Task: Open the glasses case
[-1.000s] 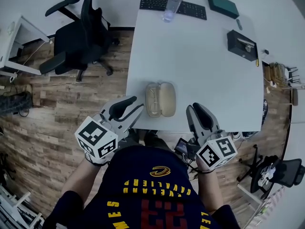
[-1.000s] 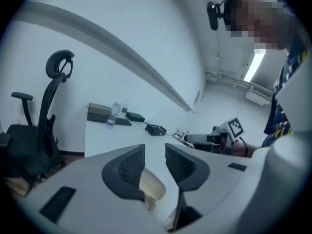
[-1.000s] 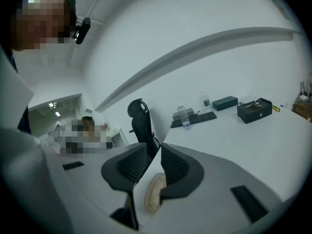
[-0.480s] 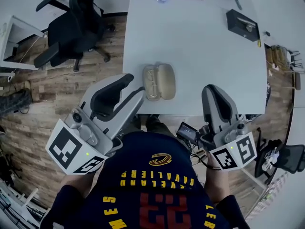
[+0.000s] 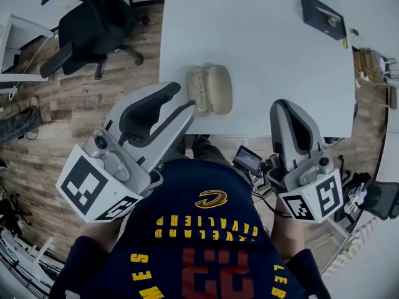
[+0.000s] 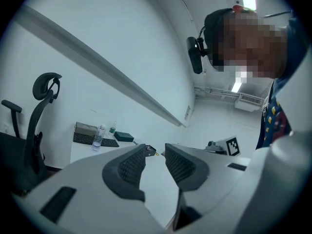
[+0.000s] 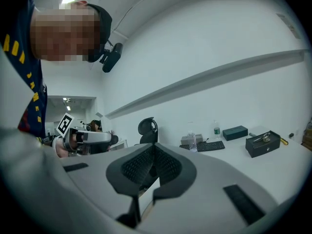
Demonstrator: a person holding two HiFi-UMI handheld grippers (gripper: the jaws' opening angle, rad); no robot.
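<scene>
A beige glasses case point(image 5: 210, 90) lies open near the front edge of the white table point(image 5: 280, 61), its two halves side by side. My left gripper point(image 5: 185, 102) is held above the floor at the table's front edge, just left of the case and not touching it. Its jaws stand open with nothing between them point(image 6: 155, 152). My right gripper point(image 5: 287, 106) hovers at the front edge to the right of the case. Its jaws are closing, and the pads meet with nothing between them point(image 7: 153, 149).
A black box point(image 5: 324, 14) sits at the table's far right. A black office chair point(image 5: 93, 23) stands on the wood floor to the left. A keyboard point(image 6: 92, 139) and a bottle point(image 6: 99, 135) are at the table's far end. A small screen device point(image 5: 247, 159) hangs near my body.
Both grippers have risen toward the head camera and look larger. The right jaws have gone from apart to shut. The case has stayed open in place.
</scene>
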